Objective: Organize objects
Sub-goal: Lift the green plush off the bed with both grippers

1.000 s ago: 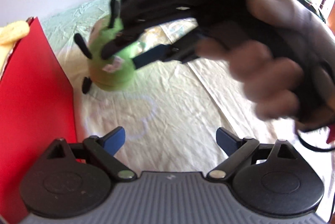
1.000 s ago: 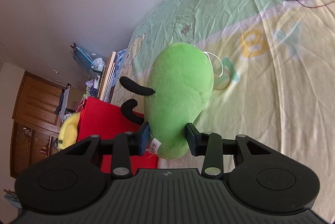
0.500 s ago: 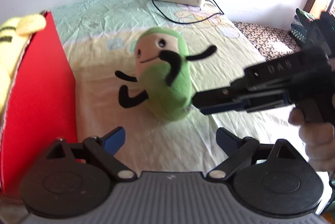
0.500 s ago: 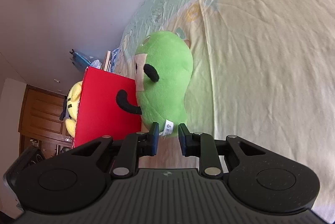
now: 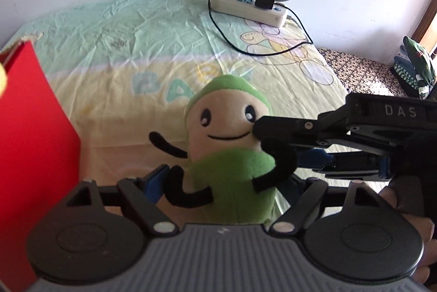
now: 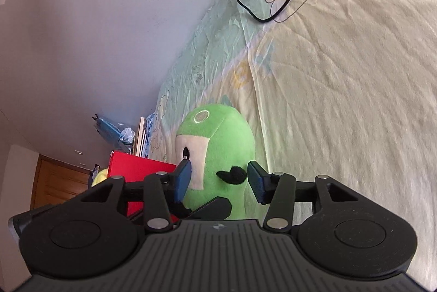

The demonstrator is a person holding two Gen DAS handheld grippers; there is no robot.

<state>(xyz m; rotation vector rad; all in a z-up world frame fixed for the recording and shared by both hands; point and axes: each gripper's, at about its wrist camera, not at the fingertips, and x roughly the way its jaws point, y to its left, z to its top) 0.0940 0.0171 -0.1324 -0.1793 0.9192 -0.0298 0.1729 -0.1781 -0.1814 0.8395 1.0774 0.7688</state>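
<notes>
Green plush toy, upright on the bed sheet just right of the red box, between the spread left gripper and spread right gripper; risk: toppling if nudged off-centre.

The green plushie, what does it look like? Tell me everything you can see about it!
The green plushie is a soft, fuzzy, bean-shaped toy standing upright on the bed sheet. It has a cream face with two black eyes and a thin smile, plus skinny black arms and legs. A small ring mark sits on top of its head. The left gripper is open around its lower body, and the right gripper is open around its side. A red box stands nearby, not touching it.
</notes>
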